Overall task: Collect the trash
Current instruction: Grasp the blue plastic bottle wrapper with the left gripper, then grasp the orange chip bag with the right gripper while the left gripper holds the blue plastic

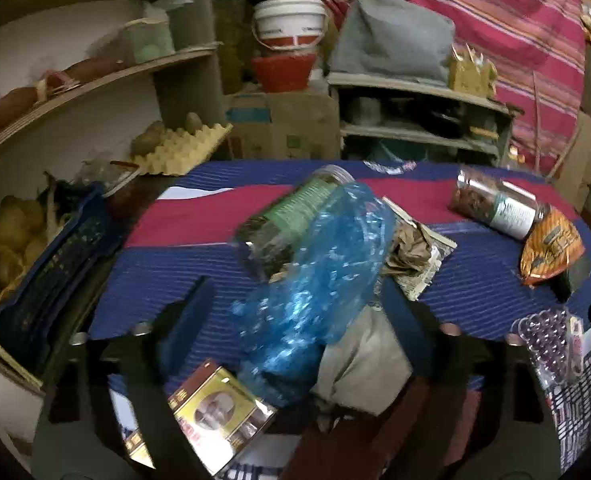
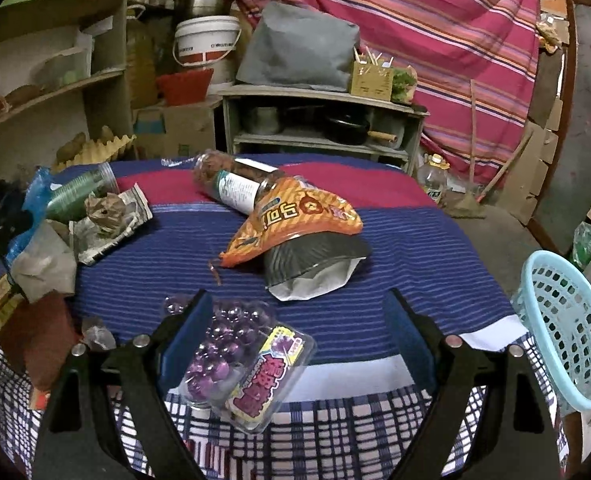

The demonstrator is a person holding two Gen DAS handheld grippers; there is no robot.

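Observation:
Trash lies on a striped blue and red cloth (image 2: 375,240). My left gripper (image 1: 295,316) is open around a crumpled blue plastic bag (image 1: 315,280) and touches nothing. A green-labelled jar (image 1: 291,216), crumpled brown paper (image 1: 411,248), a grey wrapper (image 1: 363,364) and a yellow box (image 1: 219,408) lie by the bag. My right gripper (image 2: 299,320) is open and empty above the table's front edge, with a clear pack of purple balls (image 2: 243,364) by its left finger. An orange snack bag (image 2: 295,220), a dark pouch (image 2: 315,264) and a second jar (image 2: 231,184) lie beyond.
A light blue plastic basket (image 2: 567,328) stands off the table's right edge. Shelves (image 1: 95,80) with egg trays (image 1: 179,148) are at the left. A low shelf (image 2: 319,120), a white bucket (image 2: 205,40) and a striped hanging cloth (image 2: 435,40) stand behind the table.

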